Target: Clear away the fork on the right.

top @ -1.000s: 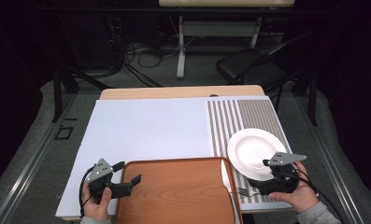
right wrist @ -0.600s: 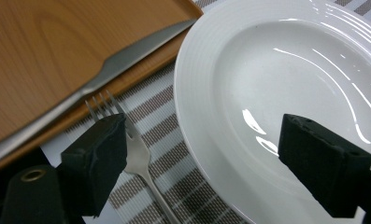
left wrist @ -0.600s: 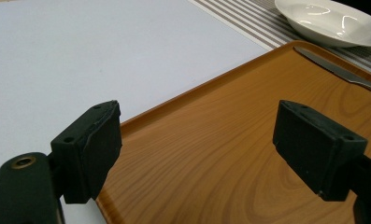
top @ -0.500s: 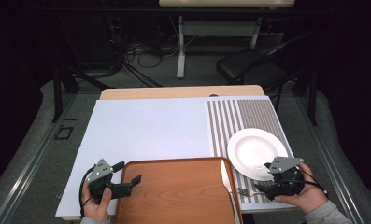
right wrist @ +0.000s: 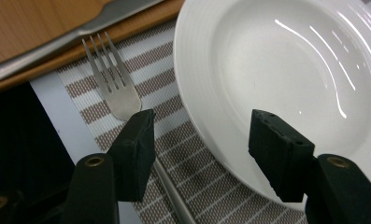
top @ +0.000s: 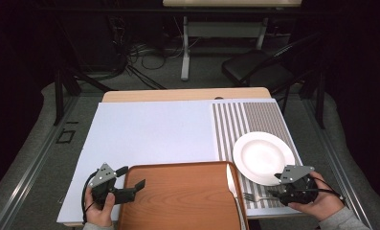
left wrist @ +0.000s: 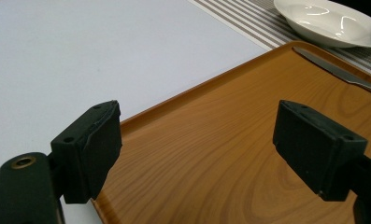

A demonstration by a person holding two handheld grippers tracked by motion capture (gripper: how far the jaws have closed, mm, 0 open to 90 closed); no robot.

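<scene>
A white plate (top: 263, 155) sits on the striped placemat (top: 254, 117) at the right. A fork (top: 257, 197) lies on the mat beside it, tines toward the tray. My right gripper (top: 275, 192) hovers over the fork's handle and the plate's near rim; its jaws have just been closing. In the right gripper view the right gripper (right wrist: 202, 128) stands open, one jaw above the fork (right wrist: 115, 95), the other above the plate (right wrist: 286, 70), neither pad pressing on anything. My left gripper (top: 130, 178) is open at the left edge of the wooden tray (top: 178, 201), nothing between its jaws (left wrist: 197, 121).
A knife (top: 232, 189) lies along the tray's right rim. A large pale mat (top: 149, 134) covers the table's left and middle. The table's near edge is close behind both hands. A chair (top: 259, 69) and cables stand on the floor beyond the table.
The right gripper has shifted slightly toward the near edge, over the fork's handle, and its jaws stand narrower. The left gripper has stayed put.
</scene>
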